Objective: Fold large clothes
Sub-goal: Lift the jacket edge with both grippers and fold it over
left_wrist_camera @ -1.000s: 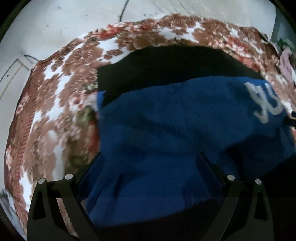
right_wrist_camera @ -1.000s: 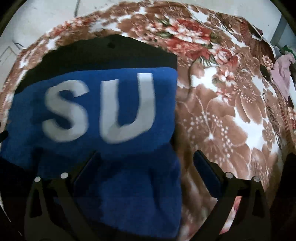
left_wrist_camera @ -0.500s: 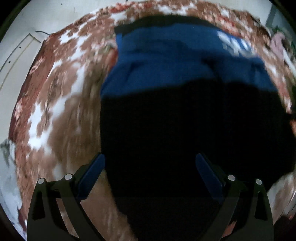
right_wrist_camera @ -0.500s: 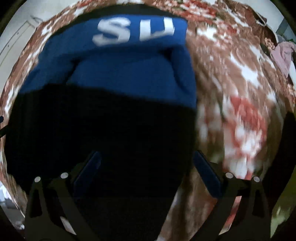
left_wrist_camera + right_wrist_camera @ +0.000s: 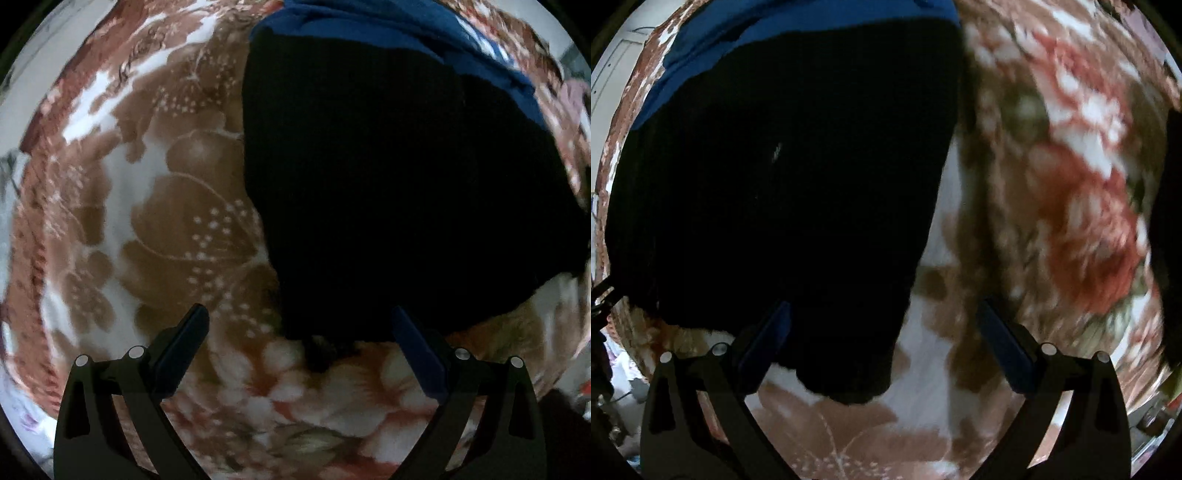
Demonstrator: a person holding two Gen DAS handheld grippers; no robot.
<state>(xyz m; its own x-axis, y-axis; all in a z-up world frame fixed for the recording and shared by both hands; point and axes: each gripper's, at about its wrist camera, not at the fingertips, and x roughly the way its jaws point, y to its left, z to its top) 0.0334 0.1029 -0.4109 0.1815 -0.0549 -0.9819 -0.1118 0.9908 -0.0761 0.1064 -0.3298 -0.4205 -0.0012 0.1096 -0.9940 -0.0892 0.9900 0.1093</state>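
A black and blue garment lies spread on a floral blanket patterned in brown, white and reddish blooms, and both grippers hang over its near end with nothing in them. From the left wrist view, the left gripper has its two fingers wide apart, the blue-padded fingertips over bare blanket on one side and just at the garment's lower edge on the other; the black cloth fills the upper right of that view, its near hem ending in a small dark tab between the fingers, not gripped by either. Beyond the black part a band of blue fabric shows at the far end, running along the garment's top and down its right side. From the right wrist view, the right gripper is likewise spread wide; its left finger sits over the black cloth, its right finger over the blanket, and the garment's rounded lower corner lies between them without being pinched. The blue fabric again shows at the far edge there, above and to the left of the black. The blanket to the right of the garment is blurred, so its flowers read only as red and white smears.
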